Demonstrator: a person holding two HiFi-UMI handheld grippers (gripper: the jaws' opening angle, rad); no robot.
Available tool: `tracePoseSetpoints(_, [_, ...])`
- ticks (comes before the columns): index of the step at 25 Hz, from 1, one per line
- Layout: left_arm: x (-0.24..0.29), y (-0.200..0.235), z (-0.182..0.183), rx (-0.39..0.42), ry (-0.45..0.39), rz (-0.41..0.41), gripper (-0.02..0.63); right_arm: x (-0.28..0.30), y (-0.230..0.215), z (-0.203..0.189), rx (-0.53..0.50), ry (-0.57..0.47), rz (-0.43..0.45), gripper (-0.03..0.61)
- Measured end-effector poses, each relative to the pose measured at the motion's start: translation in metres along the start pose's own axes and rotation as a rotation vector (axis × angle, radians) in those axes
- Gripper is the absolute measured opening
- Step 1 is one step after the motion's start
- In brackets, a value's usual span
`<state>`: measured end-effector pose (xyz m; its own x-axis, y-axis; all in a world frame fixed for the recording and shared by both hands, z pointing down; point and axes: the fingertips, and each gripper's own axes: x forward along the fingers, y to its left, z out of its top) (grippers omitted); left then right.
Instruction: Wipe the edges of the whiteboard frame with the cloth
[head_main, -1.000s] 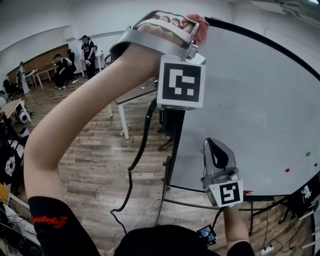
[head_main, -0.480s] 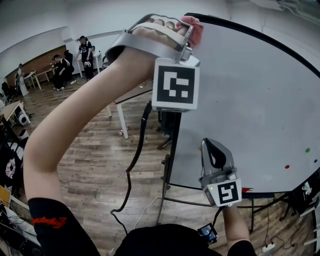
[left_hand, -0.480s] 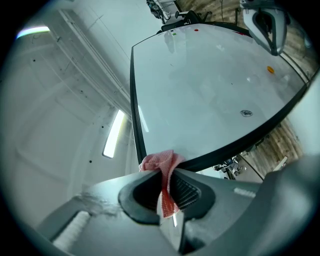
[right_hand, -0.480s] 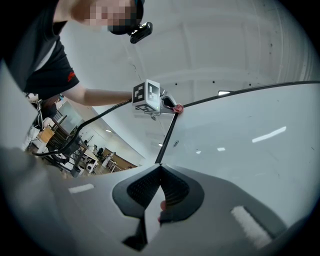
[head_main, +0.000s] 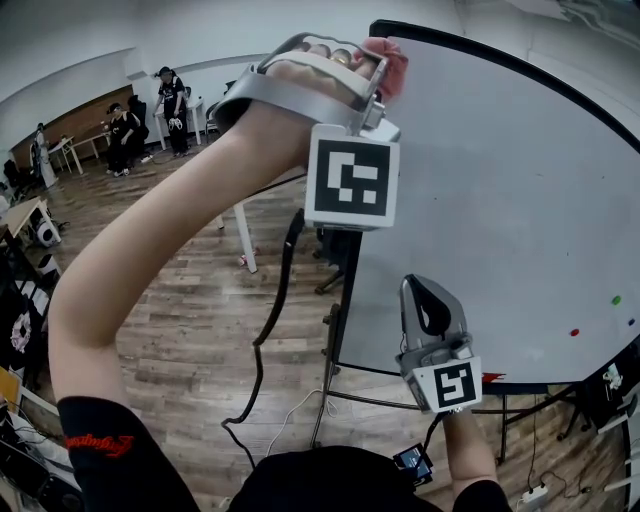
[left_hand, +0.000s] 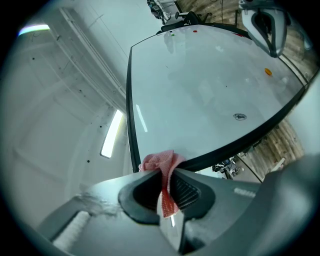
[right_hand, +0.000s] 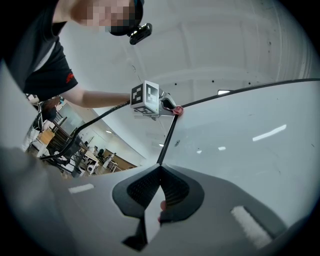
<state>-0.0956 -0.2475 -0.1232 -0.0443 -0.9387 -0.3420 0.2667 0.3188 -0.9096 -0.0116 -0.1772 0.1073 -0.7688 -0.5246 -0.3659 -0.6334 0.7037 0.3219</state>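
Pinching a pink woven cloth (left_hand: 162, 164), the left claw (left_hand: 167, 189) holds it against the whiteboard's black frame (left_hand: 128, 100) corner at 12 o'clock; the right claw (right_hand: 159, 186), clenched and empty, hovers at 5 o'clock.

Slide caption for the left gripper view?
Left gripper, jaws shut on a pink woven cloth, holding it at the corner of the black-framed whiteboard.

No writing can be read. The red lettering (head_main: 95, 443) on the black sleeve (head_main: 135, 475), behind the left tool (left_hand: 165, 182), is blurred. The oval mark (left_hand: 240, 116) on the whiteboard (left_hand: 200, 85), ahead of that tool, is too small.
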Motion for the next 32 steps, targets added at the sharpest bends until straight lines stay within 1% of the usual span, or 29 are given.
tracePoseSetpoints(4, [-0.004, -0.005, 0.002, -0.008, -0.003, 0.001, 0.040, -0.004, -0.002, -0.006, 0.002, 0.028, -0.024, 0.002])
tracePoseSetpoints(9, [-0.007, -0.009, 0.004, -0.020, -0.006, -0.003, 0.040, -0.008, 0.002, -0.011, 0.000, 0.032, 0.001, 0.002])
tracePoseSetpoints(13, [-0.009, -0.017, 0.007, -0.015, -0.008, -0.001, 0.040, -0.010, 0.002, -0.013, 0.007, 0.025, 0.001, 0.002])
tracePoseSetpoints(17, [-0.009, -0.022, 0.008, -0.020, -0.008, -0.009, 0.040, -0.010, -0.001, -0.015, 0.016, 0.042, -0.010, 0.002])
tracePoseSetpoints(24, [-0.014, -0.031, 0.012, -0.026, -0.005, -0.035, 0.040, -0.012, 0.002, -0.016, 0.023, 0.035, 0.001, 0.002])
tracePoseSetpoints(32, [-0.016, -0.038, 0.012, -0.018, 0.003, -0.031, 0.040, -0.014, 0.003, -0.021, 0.031, 0.043, 0.009, 0.002])
